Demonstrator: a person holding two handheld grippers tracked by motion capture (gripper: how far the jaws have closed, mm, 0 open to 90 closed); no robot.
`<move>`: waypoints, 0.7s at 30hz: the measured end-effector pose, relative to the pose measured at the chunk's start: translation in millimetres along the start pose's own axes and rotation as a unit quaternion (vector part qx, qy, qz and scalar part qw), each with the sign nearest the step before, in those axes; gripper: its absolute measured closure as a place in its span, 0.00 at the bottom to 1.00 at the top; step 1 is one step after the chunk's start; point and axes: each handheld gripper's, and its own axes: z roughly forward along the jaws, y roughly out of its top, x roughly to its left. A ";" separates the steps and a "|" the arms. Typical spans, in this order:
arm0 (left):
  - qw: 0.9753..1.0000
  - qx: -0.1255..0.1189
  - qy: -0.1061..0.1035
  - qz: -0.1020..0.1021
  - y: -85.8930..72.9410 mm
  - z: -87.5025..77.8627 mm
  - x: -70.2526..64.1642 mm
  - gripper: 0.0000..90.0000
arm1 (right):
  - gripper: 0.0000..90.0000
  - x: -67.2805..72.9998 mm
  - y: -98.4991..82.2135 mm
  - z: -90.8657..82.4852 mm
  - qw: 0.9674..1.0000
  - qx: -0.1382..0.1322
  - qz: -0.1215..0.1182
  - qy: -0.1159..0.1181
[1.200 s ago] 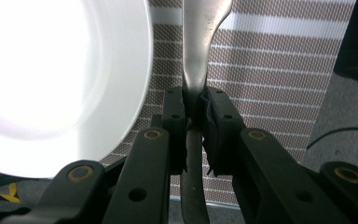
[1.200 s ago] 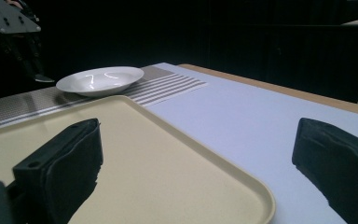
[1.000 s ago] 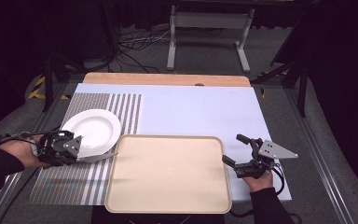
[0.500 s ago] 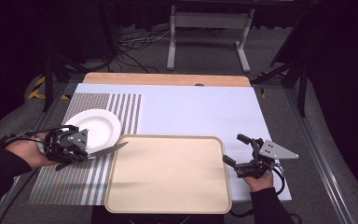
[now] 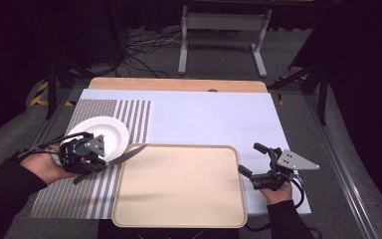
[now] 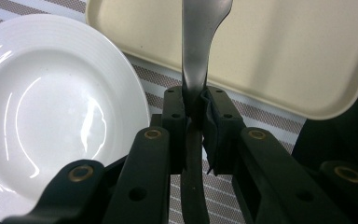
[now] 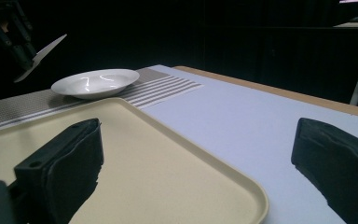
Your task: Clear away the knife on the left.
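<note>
Steel glints from the knife (image 5: 129, 154) your left gripper (image 5: 85, 152) pinches, its blade reaching from the white plate (image 5: 110, 133) over the corner of the beige tray (image 5: 179, 189) in the high view, probably so it can go down on the tray; your right gripper (image 5: 258, 162) waits spread beside the tray's right rim, holding nothing. Along your left gripper's view, the jaws press together on the knife's handle (image 6: 196, 93), plate to one side, tray ahead. From your right gripper's view, both jaws stand wide apart over the tray's edge (image 7: 242, 186). Underneath lie a striped placemat (image 5: 79, 199) and pale blue cover (image 5: 214, 119) on a wooden table (image 5: 179, 84); beyond are dark curtains, floor cables and a metal stand (image 5: 221, 30).
</note>
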 end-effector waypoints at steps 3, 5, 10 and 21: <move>1.000 -0.010 -0.010 -0.021 4.0 0.4 -0.8 0.89 | 0.03 0.1 0.2 -0.9 1.000 -0.001 0.002 -0.002; 0.998 -0.023 -0.026 -0.043 6.7 -0.4 -0.2 0.89 | 0.03 0.0 0.2 -1.3 1.000 -0.002 0.005 -0.002; 0.995 -0.040 -0.067 -0.056 16.1 0.8 -6.9 0.89 | 0.03 0.0 0.2 -1.3 1.000 -0.002 0.008 0.000; 0.983 -0.052 -0.106 -0.138 27.3 11.4 -3.8 0.89 | 0.03 -0.5 0.3 -1.4 1.000 -0.002 0.011 0.004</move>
